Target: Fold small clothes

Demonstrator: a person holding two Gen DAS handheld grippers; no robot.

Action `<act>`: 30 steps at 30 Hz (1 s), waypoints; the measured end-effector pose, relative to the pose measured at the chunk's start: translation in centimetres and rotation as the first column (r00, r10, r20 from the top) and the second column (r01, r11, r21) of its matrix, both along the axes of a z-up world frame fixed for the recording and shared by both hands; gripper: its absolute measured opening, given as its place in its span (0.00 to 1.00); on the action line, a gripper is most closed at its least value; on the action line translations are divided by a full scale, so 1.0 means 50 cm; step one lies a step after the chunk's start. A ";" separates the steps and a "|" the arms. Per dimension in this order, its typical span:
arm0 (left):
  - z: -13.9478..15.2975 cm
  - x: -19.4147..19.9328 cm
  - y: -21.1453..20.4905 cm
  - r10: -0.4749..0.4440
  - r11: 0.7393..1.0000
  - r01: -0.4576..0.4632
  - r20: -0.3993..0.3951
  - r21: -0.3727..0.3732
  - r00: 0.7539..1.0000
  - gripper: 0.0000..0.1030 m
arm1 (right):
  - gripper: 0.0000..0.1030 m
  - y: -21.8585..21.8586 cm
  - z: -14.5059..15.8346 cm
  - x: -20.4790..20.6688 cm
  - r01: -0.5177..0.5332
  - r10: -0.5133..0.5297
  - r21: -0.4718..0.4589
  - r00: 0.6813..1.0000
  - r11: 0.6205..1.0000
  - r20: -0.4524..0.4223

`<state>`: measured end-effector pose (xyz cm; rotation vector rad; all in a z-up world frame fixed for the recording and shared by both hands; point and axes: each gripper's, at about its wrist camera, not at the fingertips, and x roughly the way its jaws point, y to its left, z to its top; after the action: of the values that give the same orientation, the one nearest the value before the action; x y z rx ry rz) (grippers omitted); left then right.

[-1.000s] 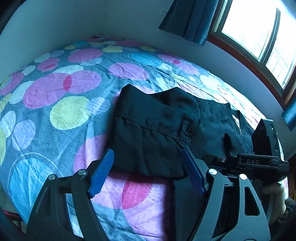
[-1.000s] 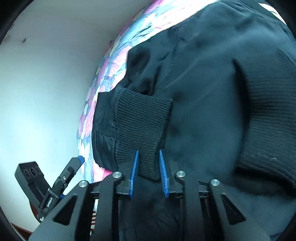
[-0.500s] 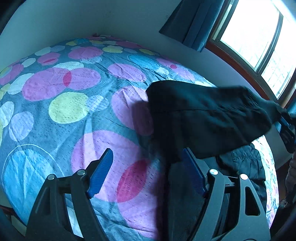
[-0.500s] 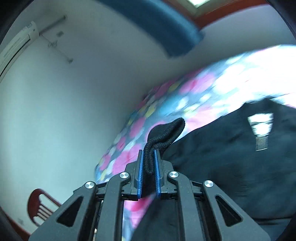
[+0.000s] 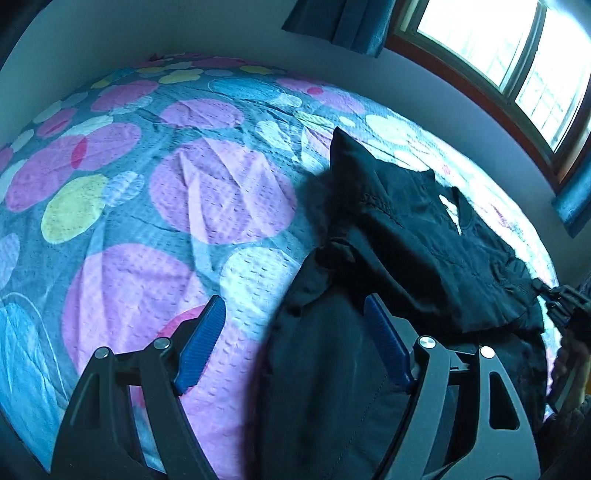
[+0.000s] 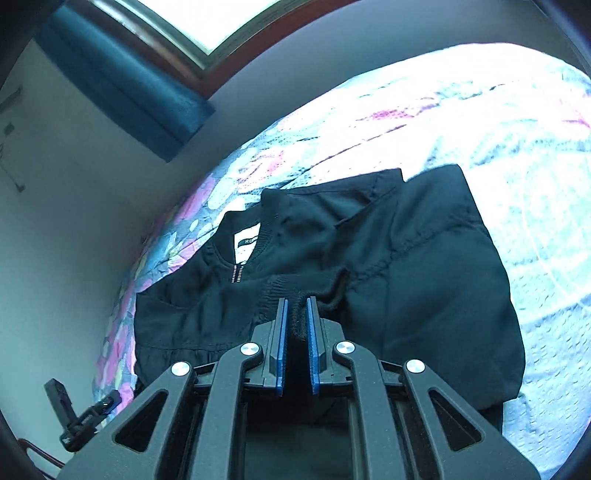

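A small black jacket (image 5: 424, 251) lies on the bed, its collar with a white label (image 6: 246, 245) and zipper top (image 6: 236, 275) toward the window wall. My right gripper (image 6: 296, 301) is shut on the ribbed cuff (image 6: 280, 288) of one sleeve, and the sleeve is drawn across the jacket's (image 6: 424, 277) front. In the left wrist view the right gripper (image 5: 565, 299) shows at the far right edge, at the end of that sleeve. My left gripper (image 5: 293, 301) hangs open over the jacket's near left edge, with nothing gripped between its blue pads (image 5: 201, 343).
The bedspread (image 5: 184, 192) is blue with pink, yellow and white circles and spreads wide to the left of the jacket. A pale wall borders the bed at the back. A window (image 5: 517, 55) with dark blue curtains (image 5: 343, 22) is at the upper right.
The right gripper closed on the cuff, lifted it and carried the sleeve across the jacket to the right. The left gripper shifted toward the jacket and stayed open.
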<state>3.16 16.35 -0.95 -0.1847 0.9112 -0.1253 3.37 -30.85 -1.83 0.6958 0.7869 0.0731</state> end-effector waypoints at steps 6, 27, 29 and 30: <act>-0.023 0.041 -0.035 -0.007 0.995 0.008 -0.013 0.096 1.000 0.75 | 0.10 0.009 0.003 -0.001 -0.038 0.036 0.022 0.997 0.999 0.062; -0.079 0.136 -0.014 0.157 0.980 -0.146 -0.071 0.138 0.985 0.79 | 0.03 0.102 0.127 0.013 -0.146 0.155 -0.090 0.983 0.985 0.094; -0.080 0.136 -0.010 0.162 0.980 -0.153 -0.066 0.130 0.985 0.80 | 0.04 0.132 0.055 0.002 -0.154 0.156 -0.165 0.988 0.974 0.000; -0.080 0.135 -0.009 0.164 0.979 -0.155 -0.061 0.130 0.985 0.81 | 0.04 0.154 0.036 -0.001 -0.175 0.175 -0.185 0.984 0.967 -0.019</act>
<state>9.92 15.91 -4.93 -0.1456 0.9688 0.0880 3.34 -23.18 -0.04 0.4487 0.8443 0.1569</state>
